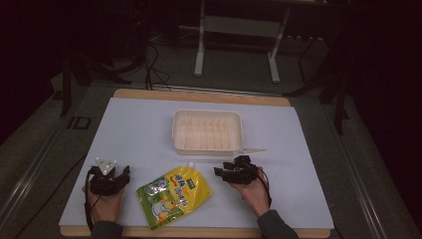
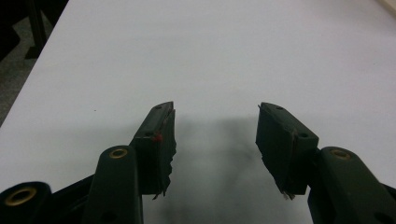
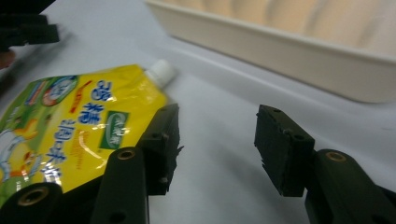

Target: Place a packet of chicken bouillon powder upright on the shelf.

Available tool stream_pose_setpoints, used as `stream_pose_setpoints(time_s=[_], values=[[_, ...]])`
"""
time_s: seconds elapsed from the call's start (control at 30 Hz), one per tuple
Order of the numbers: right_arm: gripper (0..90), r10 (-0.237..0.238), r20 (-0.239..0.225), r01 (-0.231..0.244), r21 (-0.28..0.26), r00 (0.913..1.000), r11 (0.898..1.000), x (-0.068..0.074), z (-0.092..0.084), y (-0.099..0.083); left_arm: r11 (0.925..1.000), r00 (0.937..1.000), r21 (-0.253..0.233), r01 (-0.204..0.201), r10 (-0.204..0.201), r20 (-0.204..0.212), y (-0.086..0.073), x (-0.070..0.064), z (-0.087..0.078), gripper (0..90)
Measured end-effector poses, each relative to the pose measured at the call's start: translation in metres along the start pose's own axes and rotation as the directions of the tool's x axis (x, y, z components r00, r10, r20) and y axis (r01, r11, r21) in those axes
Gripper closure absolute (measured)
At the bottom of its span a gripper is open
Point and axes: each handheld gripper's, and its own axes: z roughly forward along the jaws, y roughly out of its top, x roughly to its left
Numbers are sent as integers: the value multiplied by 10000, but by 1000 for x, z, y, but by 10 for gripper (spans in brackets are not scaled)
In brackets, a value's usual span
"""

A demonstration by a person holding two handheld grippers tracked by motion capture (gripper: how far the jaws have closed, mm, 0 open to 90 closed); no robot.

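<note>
The yellow spout pouch (image 1: 174, 196) lies flat on the white desk (image 1: 308, 199), on the person's side of the cream tray (image 1: 207, 146) and apart from it, its white cap (image 1: 189, 164) pointing toward the tray. The tray holds nothing.

The left gripper (image 1: 110, 178) rests on the desk left of the pouch, jaws spread, nothing between them. The right gripper (image 1: 239, 169) rests right of the pouch, jaws likewise spread and empty; in the right gripper view its near jaw stands just beside the pouch's upper edge.

Handling estimate: the pouch is a soft, glossy film bag, likely to sag and slip under a flat grip. The stiffest holds appear to be the spout neck below the cap, or the sealed side seam. Pinching the filled middle risks deformation.
</note>
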Motion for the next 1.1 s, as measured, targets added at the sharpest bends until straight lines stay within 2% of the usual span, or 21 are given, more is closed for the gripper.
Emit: stream_pose_setpoints(time_s=[0.17,0.27,0.57,0.73,0.83,0.9,1.0,1.03,1.07,1.1], values=[[483,-103,-492,118,303,9987,9995,13,13,-1,10000,10000,6,-3,3,-15,0,0,0,469],[473,-152,-593,177,418,9981,9990,19,19,-1,10000,9999,15,-8,8,-139,0,-1,0,467],[465,-230,-1048,316,815,9942,9962,34,38,-1,10000,9999,-16,-21,21,-155,0,-1,0,467],[485,52,-1523,142,1258,9883,9920,37,48,-3,10000,9998,-42,-48,47,-172,0,-1,0,466],[497,131,-1614,111,1480,9868,9889,38,52,-5,10000,9998,-44,-53,52,-170,0,-1,-1,465],[538,409,-1896,-85,1688,9810,9856,38,53,-3,10000,9998,-29,-68,67,-177,0,-1,0,464],[600,359,-1861,3,1909,9819,9816,39,55,-1,10000,9998,-36,-78,77,-179,0,-1,0,464],[624,630,-1807,-252,2041,9815,9786,40,56,1,10000,9998,-13,-83,83,-170,0,-1,0,464],[666,1172,-1816,-734,2314,9764,9701,40,58,2,10000,9998,-20,-85,85,-169,0,-1,0,464],[724,1307,-1776,-852,2436,9754,9661,40,59,3,10000,9998,-33,-83,83,-166,0,-2,0,464]])
